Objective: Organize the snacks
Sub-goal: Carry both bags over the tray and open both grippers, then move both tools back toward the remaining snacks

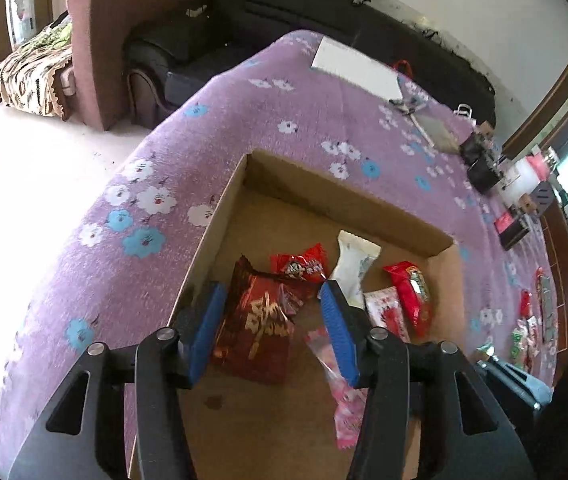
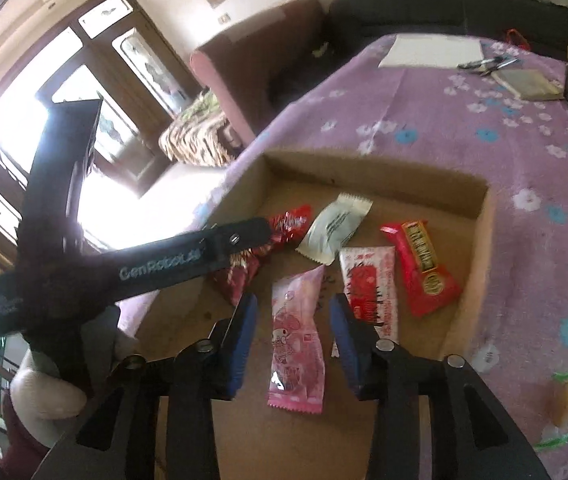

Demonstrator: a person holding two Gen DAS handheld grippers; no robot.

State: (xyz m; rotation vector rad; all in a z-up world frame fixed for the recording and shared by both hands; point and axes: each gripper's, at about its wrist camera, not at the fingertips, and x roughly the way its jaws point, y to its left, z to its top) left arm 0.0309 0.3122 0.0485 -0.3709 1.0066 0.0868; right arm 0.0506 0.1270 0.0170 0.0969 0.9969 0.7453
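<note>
While the shallow brown cardboard box (image 1: 316, 196) sits on the purple flowered cloth (image 1: 155, 160), both grippers hang over its inside, pointing down. The left gripper (image 1: 273, 320) has its blue-padded jaws spread on either side of a dark red foil snack bag (image 1: 257, 328) near the box's left wall, pads clear of it. The right gripper (image 2: 294, 340) likewise stands with jaws parted around a pink cartoon-printed snack packet (image 2: 298, 336) lying flat on the box floor, beside a white-and-red packet (image 2: 370, 280), a red bar wrapper (image 2: 422, 268) and a white pillow pack (image 2: 336, 228).
</note>
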